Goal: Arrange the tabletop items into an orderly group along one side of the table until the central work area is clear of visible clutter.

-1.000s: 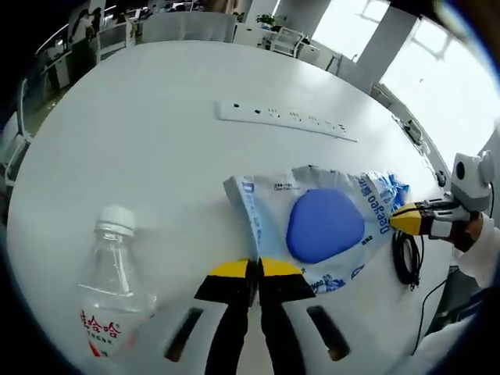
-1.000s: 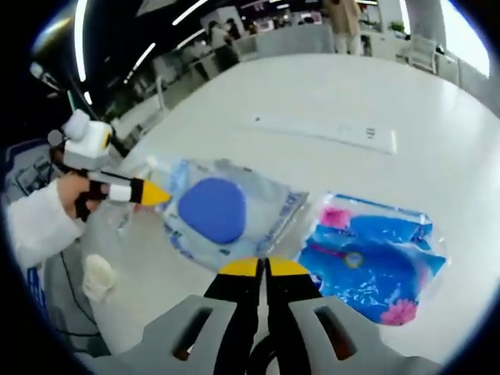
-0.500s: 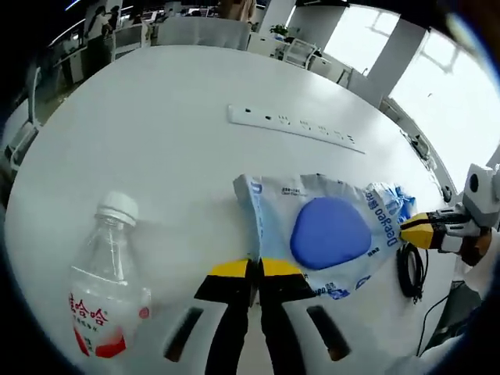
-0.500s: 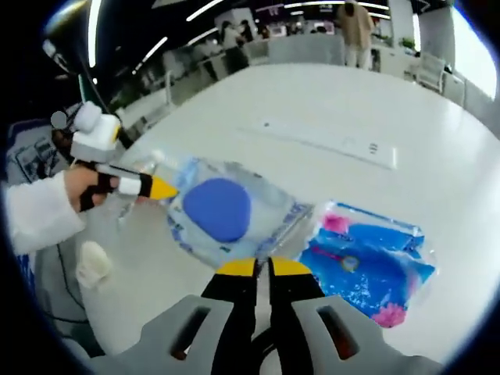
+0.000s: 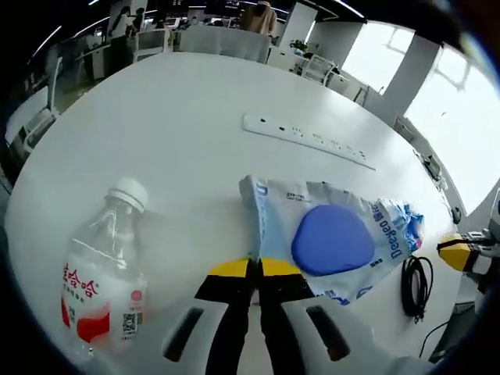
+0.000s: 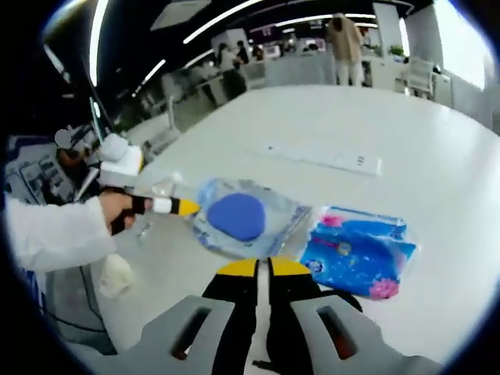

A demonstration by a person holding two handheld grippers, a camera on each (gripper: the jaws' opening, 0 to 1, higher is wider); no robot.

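Note:
A clear packet [image 5: 328, 234] with a round blue pad inside lies on the white round table [image 5: 156, 133]. My left gripper [image 5: 254, 269] is shut on the packet's near edge; the right gripper view shows its yellow tip [image 6: 186, 207] at the clear packet [image 6: 246, 217], held by a hand in a white sleeve. My right gripper [image 6: 256, 268] is shut on nothing, a little short of the packet, and its tip [image 5: 461, 254] comes in from the right. A blue and pink packet [image 6: 355, 254] lies beside the clear one. A clear bottle [image 5: 101, 281] lies to the left.
A white power strip [image 5: 308, 139] lies across the table farther out, also seen as power strip [image 6: 324, 158]. A black cable coil [image 5: 414, 285] rests near the table's edge. A white crumpled lump [image 6: 117, 275] sits low on the left. Chairs and people stand beyond the table.
My right gripper has drawn back from the clear packet's edge and now stands apart from it. My left gripper still holds the packet's other edge. Both views have pulled back.

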